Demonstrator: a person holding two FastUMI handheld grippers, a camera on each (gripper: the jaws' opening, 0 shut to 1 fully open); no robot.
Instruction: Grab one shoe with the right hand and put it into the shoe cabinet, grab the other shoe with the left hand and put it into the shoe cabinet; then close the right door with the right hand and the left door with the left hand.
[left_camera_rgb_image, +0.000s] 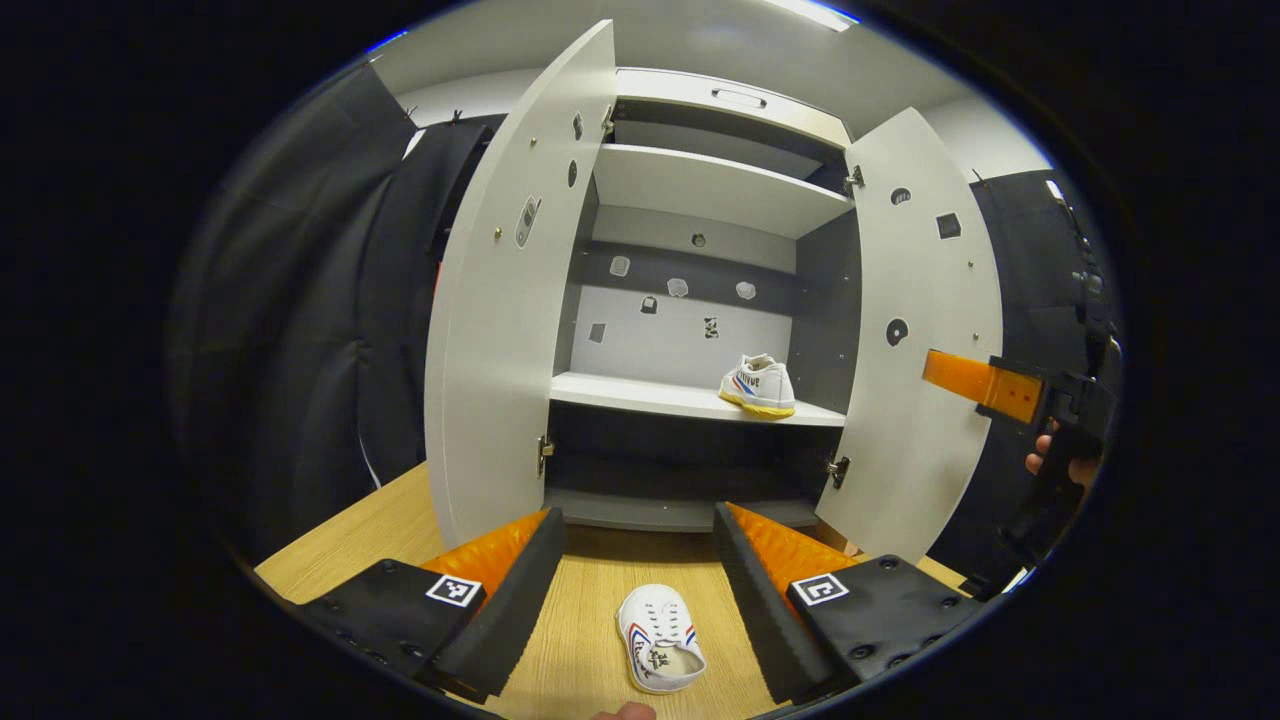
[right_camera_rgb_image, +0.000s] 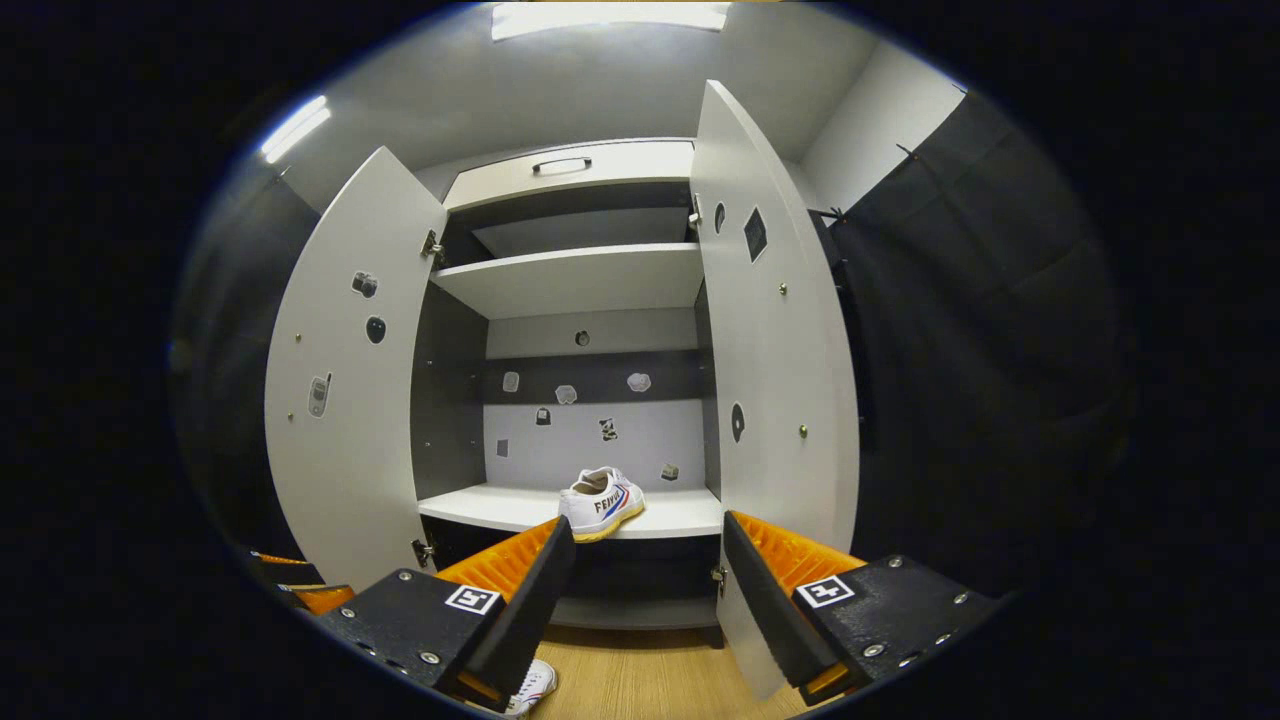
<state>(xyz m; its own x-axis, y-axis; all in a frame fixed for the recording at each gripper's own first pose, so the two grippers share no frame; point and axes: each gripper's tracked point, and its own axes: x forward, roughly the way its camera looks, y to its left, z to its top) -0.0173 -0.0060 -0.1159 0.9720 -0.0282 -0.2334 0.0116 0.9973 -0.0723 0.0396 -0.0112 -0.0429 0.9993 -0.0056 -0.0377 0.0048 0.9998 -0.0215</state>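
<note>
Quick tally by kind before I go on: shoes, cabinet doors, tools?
White canvas shoes: 2, one on the cabinet shelf, one on the wooden floor
Open grey cabinet doors: 2, left, right
Tools: 2, left, right
Total: 6

Each of the left gripper (left_camera_rgb_image: 637, 565) and right gripper (right_camera_rgb_image: 647, 590) has two broad fingers with ribbed inner faces, mounted on dark blocks fastened with small round screws and each marked with a square black-and-white tag.
</note>
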